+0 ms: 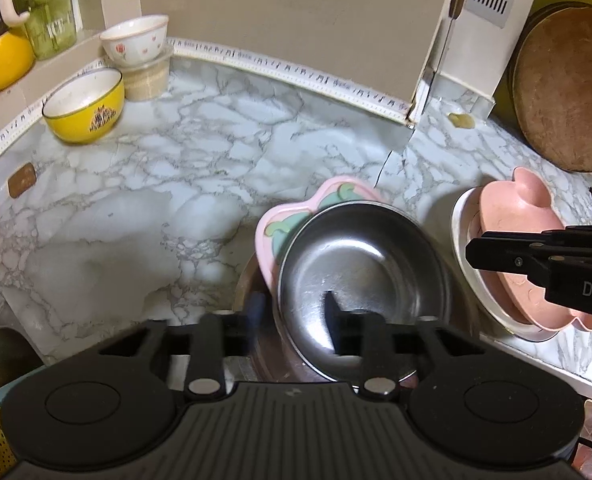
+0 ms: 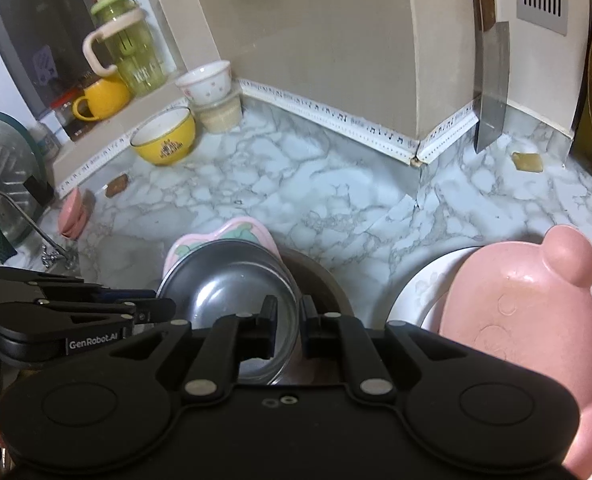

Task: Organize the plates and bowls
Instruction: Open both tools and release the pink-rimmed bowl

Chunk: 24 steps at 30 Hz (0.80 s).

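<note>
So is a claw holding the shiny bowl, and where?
No, it seems. The left claw stands open across the near rim of the metal bowl, not pinching; the right claw is shut beside it, empty.

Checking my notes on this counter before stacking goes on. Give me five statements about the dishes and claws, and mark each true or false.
1. The steel bowl sits on top of a pink plate. True.
2. The yellow bowl is stacked inside the steel bowl. False: it stands alone near the back wall.
3. The bear-shaped pink dish lies on a white plate. True.
4. The right claw is wide open. False: its jaws stand nearly shut, with a narrow gap.
5. The floral bowl lies upside down on the counter. False: it sits upright on a plastic tub.
</note>
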{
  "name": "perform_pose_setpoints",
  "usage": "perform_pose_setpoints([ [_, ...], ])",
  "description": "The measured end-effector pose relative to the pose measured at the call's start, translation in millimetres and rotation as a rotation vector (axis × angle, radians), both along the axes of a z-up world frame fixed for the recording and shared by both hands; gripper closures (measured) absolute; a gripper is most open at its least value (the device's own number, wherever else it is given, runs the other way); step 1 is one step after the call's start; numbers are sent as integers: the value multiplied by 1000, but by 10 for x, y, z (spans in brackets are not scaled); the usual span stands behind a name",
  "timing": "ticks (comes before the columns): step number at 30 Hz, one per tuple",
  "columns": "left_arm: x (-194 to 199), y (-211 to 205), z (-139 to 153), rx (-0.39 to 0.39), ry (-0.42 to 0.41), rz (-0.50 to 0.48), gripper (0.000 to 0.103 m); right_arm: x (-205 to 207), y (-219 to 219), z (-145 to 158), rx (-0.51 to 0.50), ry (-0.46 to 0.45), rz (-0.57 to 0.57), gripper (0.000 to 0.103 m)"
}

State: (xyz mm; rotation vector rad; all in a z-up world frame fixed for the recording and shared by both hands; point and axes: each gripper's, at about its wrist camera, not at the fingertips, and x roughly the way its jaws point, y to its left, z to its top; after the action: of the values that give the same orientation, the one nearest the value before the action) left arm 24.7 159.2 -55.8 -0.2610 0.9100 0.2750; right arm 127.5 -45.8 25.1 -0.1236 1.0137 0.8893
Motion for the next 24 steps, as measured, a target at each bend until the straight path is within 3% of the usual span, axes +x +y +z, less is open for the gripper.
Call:
perform_pose_setpoints([
  [1,-17,-23,24,6,-15,2,39,-4,-35,17,16,0,-1,92],
  [2,-31,-45,45,14,-30,3,36,-8,-65,33,28,-2,-4,92],
  [14,-106,-323,227,11,-82,-18,36,-160,-504,238,138,-64,-46,91],
  [20,-139,-526,306,25,-115,-27,36,-314,-864,336,283,-95,-145,90],
  [24,-146,-669,343,25,-133,-34,36,-364,-1022,415,268,-129,-131,87],
])
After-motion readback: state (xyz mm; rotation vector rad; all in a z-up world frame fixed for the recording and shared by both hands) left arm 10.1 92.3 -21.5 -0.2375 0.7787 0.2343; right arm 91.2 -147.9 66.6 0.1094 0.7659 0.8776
